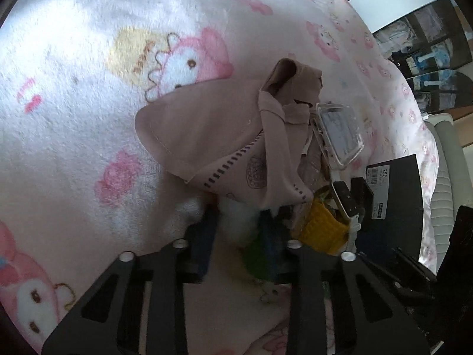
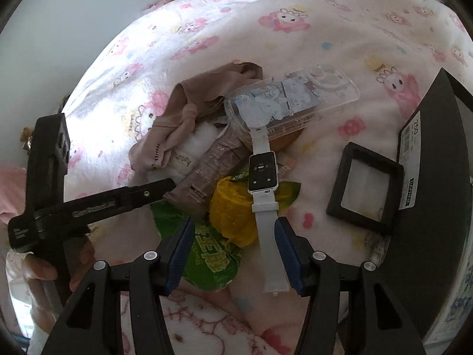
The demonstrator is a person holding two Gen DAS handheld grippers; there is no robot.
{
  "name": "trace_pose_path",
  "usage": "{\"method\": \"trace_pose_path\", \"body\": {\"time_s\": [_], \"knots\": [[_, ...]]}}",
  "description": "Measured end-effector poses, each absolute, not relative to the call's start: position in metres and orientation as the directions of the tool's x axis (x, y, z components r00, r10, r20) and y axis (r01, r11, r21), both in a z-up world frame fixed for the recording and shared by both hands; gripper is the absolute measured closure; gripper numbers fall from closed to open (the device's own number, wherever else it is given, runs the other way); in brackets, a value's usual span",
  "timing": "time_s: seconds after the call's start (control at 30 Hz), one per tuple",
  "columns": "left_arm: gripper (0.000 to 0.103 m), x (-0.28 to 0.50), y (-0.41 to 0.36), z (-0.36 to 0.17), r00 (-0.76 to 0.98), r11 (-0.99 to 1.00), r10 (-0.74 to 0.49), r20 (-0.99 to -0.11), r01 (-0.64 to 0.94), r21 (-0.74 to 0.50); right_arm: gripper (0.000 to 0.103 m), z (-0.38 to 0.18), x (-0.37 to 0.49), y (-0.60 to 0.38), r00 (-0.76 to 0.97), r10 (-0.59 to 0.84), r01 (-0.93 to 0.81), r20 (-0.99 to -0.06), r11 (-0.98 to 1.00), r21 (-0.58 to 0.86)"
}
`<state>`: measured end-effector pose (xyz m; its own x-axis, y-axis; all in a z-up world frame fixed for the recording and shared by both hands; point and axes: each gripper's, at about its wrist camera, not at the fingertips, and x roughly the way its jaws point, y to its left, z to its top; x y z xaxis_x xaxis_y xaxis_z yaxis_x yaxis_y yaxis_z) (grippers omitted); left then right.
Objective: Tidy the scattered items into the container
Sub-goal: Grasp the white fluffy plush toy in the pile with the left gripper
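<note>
Nothing looks tidied yet: the beige cloth [image 2: 189, 109], phone case [image 2: 292, 100], white watch [image 2: 261, 174], yellow packet [image 2: 233, 207] and black frame [image 2: 365, 189] all lie scattered on the bed [image 2: 295, 23], left of the black container [image 2: 437, 207]. The right hand-held gripper [image 2: 233, 254] hovers with jaws apart, the watch strap between them, untouched. The left hand-held gripper [image 1: 236, 242] stands partly closed at the pile's left edge; whether it grips anything I cannot tell.

Right gripper [image 2: 232, 254] over pile on blanket [image 2: 325, 44]
Jaws apart, astride white watch [image 2: 261, 174] strap; yellow packet [image 2: 233, 210] beneath; black frame [image 2: 337, 189] beside black bin [image 2: 437, 207].
</note>
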<state>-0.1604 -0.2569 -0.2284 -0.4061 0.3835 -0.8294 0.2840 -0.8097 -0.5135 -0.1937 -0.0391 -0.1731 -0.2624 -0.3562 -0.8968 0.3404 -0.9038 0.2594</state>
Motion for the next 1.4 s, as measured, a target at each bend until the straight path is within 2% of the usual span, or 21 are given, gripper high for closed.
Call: {"method": "trace_pose_path", "body": {"time_s": [0.03, 0.07, 0.3, 0.53, 0.67, 0.7, 0.77, 0.93, 1.07, 1.23, 1.4], "knots": [[0.083, -0.157, -0.259, -0.226, -0.418, -0.799, 0.396, -0.818, 0.283, -0.531, 0.05, -0.172, -0.193, -0.04, -0.266, -0.351, 0.341, -0.898, -0.906, 0.253], [0.094, -0.152, -0.262, -0.222, -0.429, -0.788, 0.407, -0.806, 0.281, -0.548, 0.05, -0.172, -0.192, -0.04, -0.268, -0.35, 0.339, -0.898, -0.907, 0.252], [0.096, -0.116, -0.275, -0.188, -0.494, -0.816, 0.337, -0.802, 0.272, -0.51, 0.05, -0.161, -0.187, -0.049, -0.273, -0.38, 0.356, -0.884, -0.893, 0.275], [0.096, -0.08, -0.307, -0.183, -0.497, -0.791, 0.328, -0.803, 0.32, -0.521, 0.05, -0.15, -0.187, -0.076, -0.277, -0.399, 0.422, -0.874, -0.868, 0.263], [0.093, -0.068, -0.314, -0.18, -0.504, -0.777, 0.346, -0.791, 0.318, -0.543, 0.05, -0.156, -0.186, -0.099, -0.202, -0.44, 0.489, -0.875, -0.82, 0.299], [0.09, -0.069, -0.319, -0.183, -0.506, -0.77, 0.343, -0.791, 0.33, -0.546, 0.05, -0.158, -0.187, -0.104, -0.184, -0.45, 0.495, -0.874, -0.81, 0.313], [0.072, -0.073, -0.326, -0.192, -0.496, -0.753, 0.345, -0.797, 0.361, -0.551, 0.05, -0.162, -0.188, -0.112, -0.164, -0.451, 0.489, -0.878, -0.81, 0.325], [0.061, -0.095, -0.325, -0.221, -0.456, -0.719, 0.396, -0.797, 0.386, -0.578, 0.05, -0.17, -0.19, -0.118, -0.149, -0.433, 0.483, -0.889, -0.817, 0.317], [0.071, -0.108, -0.312, -0.212, -0.455, -0.704, 0.464, -0.76, 0.331, -0.628, 0.05, -0.173, -0.195, -0.11, -0.148, -0.417, 0.453, -0.896, -0.835, 0.314], [0.071, -0.12, -0.277, -0.182, -0.467, -0.706, 0.556, -0.687, 0.17, -0.688, 0.05, -0.169, -0.192, -0.089, -0.165, -0.431, 0.376, -0.887, -0.859, 0.347], [0.071, -0.131, -0.257, -0.187, -0.433, -0.641, 0.649, -0.626, 0.132, -0.756, 0.05, -0.158, -0.18, -0.073, -0.183, -0.404, 0.383, -0.896, -0.869, 0.313]]}}
